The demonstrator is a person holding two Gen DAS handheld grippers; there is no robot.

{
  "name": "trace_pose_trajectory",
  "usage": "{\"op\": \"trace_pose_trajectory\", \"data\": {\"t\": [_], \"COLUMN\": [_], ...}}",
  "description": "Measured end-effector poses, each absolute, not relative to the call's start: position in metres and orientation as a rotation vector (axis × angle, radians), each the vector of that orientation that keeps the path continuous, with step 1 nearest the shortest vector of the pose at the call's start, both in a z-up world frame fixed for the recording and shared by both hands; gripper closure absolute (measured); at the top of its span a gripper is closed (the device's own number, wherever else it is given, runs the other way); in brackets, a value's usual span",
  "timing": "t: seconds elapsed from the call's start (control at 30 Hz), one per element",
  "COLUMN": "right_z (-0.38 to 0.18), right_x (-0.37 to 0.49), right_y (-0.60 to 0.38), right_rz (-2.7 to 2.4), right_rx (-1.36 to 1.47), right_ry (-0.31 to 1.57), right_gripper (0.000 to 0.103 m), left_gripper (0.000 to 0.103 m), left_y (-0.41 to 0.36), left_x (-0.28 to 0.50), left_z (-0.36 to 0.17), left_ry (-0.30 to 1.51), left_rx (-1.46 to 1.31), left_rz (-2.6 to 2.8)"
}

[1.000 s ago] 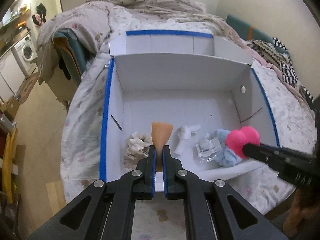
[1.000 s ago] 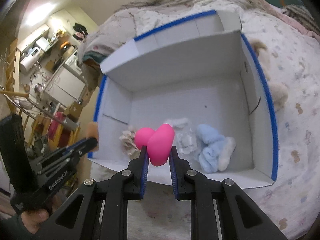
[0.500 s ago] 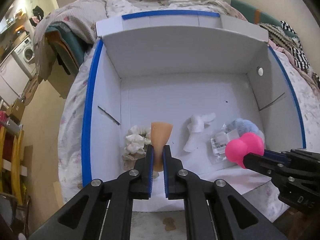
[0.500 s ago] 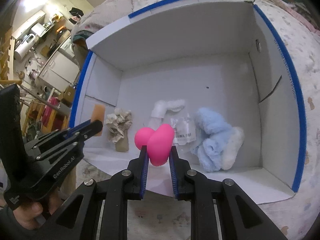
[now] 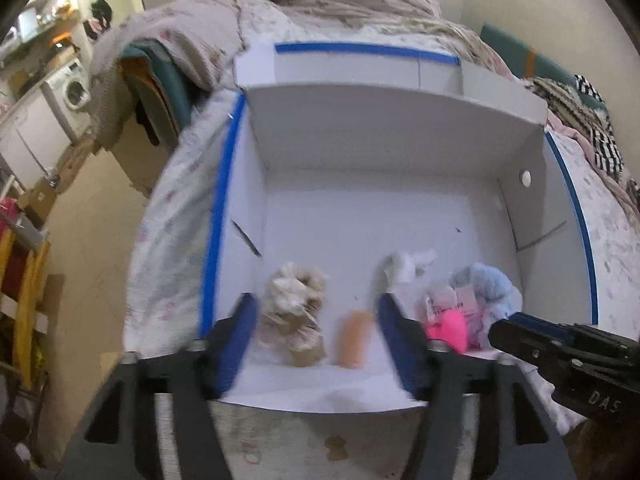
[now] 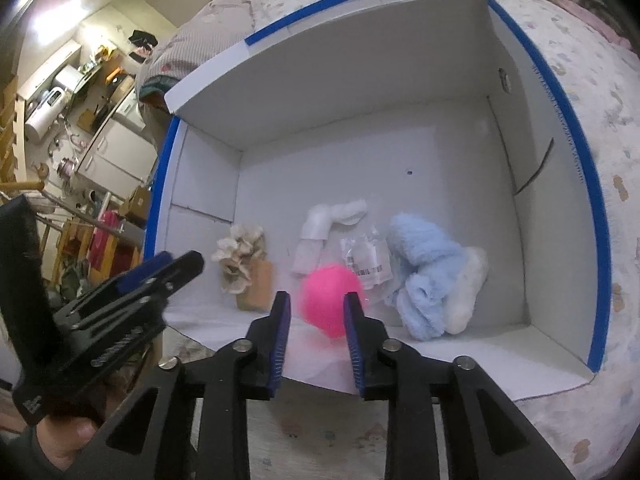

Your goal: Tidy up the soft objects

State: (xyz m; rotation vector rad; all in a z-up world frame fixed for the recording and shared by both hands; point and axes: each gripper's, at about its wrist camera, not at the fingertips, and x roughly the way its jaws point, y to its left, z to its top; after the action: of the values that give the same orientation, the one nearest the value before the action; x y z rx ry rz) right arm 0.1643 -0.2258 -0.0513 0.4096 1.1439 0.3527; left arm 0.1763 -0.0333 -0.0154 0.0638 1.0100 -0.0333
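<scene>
A white box with blue-taped rims (image 5: 224, 184) (image 6: 592, 184) lies open on a bed. My left gripper (image 5: 316, 312) is open over its near edge; the tan soft piece (image 5: 354, 338) sits free between its fingers, beside a cream ruffled object (image 5: 294, 304) (image 6: 240, 252). My right gripper (image 6: 316, 300) is open; the pink soft toy (image 6: 330, 300) (image 5: 450, 328) lies loose just beyond its fingertips. A white soft piece (image 6: 324, 220), a clear packet (image 6: 366, 258) and a light-blue plush (image 6: 432, 272) (image 5: 490, 286) lie in the box.
The bed has a floral cover (image 6: 624, 128) and rumpled blankets (image 5: 320, 4) behind the box. To the left are the floor, a washing machine (image 5: 74, 88) and shelves. Striped fabric (image 5: 600, 136) lies at the right.
Both grippers opened. The left one let go of the tan piece and the right one let go of the pink toy; both objects now sit in the box near its front edge.
</scene>
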Motion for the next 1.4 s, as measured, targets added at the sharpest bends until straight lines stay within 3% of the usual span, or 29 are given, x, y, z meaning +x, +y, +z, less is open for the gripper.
{"op": "trace_pose_trajectory", "data": {"t": [0.1, 0.23, 0.33, 0.93, 1.2, 1.4], "right_z": [-0.046, -0.038, -0.032, -0.002, 0.016, 0.015], "right_x": [0.160, 0.156, 0.152, 0.112, 0.069, 0.045], "right_y": [-0.228, -0.231, -0.234, -0.234, -0.235, -0.231], "right_rz": [0.340, 0.340, 0.318, 0.285, 0.240, 0.205], "right_rx": [0.418, 0.430, 0.415, 0.414, 0.379, 0.362], "right_ry": [1.111, 1.066, 1.034, 0.945, 0.857, 0.824], "right_gripper": [0.027, 0.026, 0.005, 0.000, 0.000, 0.000], "left_gripper": [0.037, 0.037, 0.037, 0.033, 0.032, 0.026], "left_y": [-0.028, -0.021, -0.017, 0.016, 0.038, 0.031], "left_x": [0.173, 0.164, 0.152, 0.080, 0.049, 0.032], "left_z": [-0.007, 0.002, 0.012, 0.028, 0.041, 0.050], "left_ry": [0.992, 0.984, 0.952, 0.912, 0.808, 0.726], "left_rx": [0.053, 0.027, 0.024, -0.020, -0.086, -0.045], "left_rz": [-0.042, -0.045, -0.045, -0.024, 0.023, 0.034]}}
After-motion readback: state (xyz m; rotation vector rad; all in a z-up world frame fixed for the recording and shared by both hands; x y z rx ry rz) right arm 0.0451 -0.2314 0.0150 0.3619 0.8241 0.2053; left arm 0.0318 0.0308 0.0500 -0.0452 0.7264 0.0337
